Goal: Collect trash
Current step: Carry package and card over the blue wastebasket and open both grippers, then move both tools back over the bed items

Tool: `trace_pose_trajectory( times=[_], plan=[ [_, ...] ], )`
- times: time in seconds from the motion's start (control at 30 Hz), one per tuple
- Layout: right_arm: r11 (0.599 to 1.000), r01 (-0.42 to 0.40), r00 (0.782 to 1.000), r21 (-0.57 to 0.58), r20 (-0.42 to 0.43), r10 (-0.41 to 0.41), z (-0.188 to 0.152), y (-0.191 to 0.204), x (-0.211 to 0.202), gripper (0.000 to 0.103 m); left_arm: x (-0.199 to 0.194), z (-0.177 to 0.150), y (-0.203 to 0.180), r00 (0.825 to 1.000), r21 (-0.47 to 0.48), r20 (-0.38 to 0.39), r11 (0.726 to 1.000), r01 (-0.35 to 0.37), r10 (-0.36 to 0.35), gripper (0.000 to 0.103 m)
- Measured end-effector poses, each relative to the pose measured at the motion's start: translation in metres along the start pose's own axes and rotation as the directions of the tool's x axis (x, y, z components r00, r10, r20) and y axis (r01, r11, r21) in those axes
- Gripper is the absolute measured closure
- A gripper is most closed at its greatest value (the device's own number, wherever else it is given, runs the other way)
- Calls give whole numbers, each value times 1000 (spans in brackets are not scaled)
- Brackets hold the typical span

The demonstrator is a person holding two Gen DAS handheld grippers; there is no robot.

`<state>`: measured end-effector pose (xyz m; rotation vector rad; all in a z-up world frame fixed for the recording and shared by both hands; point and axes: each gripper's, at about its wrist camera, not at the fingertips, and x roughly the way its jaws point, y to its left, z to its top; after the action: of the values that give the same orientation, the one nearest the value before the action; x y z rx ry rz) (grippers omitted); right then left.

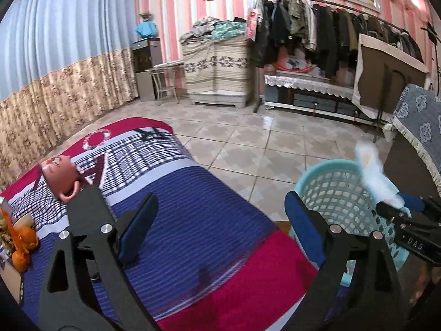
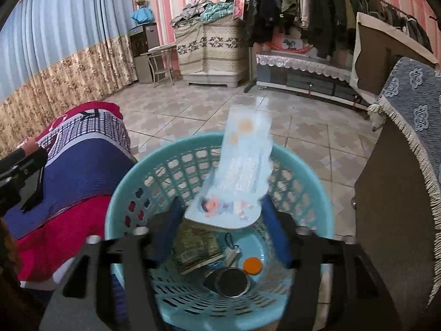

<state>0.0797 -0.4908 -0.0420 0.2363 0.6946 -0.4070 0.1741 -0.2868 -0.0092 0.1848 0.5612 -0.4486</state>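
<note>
Right claw (image 2: 220, 220) sits low centre of the right wrist view, over the mouth of a turquoise lattice laundry basket (image 2: 121, 193) standing on the tiled floor (image 2: 193, 115). A pale blue printed wrapper (image 2: 245, 171), motion-blurred, stands up between the blue finger pads (image 2: 275, 229); pads look spread wider than the wrapper's lower edge, so cannot tell if it is pinched or loose. Basket bottom holds a greenish packet (image 2: 195, 248), a dark round can (image 2: 233, 282) and an orange cap (image 2: 252, 265). In the left wrist view, left claw (image 1: 220, 226) is at lower centre, jaws wide apart and holding nothing, over the striped blue, red and white cloth on the worktop (image 1: 193, 220). A pink mug (image 1: 62, 178) lies tipped on its side at left of frame, oranges (image 1: 24, 245) at the far left edge. Basket (image 1: 330, 193) is at lower right of that view, wrapper (image 1: 377, 182) above its rim.
</note>
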Motion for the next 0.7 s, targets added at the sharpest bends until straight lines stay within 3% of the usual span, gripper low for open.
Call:
trace_pose_trajectory(
  times=[0.03, 0.2, 0.43, 0.7],
  plan=[
    [1000, -1, 1000, -7, 2, 1, -1, 3, 0, 23, -1, -1, 4, 1000, -7, -1, 1000, -2, 2, 12],
    [1000, 9, 1000, -25, 15, -9, 0, 11, -4, 16, -12, -4, 19, 999, -19, 13, 999, -29, 29, 12],
    [1000, 8, 999, -9, 53, -8, 2, 16, -16, 16, -32, -12, 48, 997, -37, 26, 997, -73, 74, 11],
    [998, -18, 994, -58, 108, 24, 6, 52, -32, 15, -63, -28, 86, 992, -77, 35, 990, -116, 119, 9]
  ],
)
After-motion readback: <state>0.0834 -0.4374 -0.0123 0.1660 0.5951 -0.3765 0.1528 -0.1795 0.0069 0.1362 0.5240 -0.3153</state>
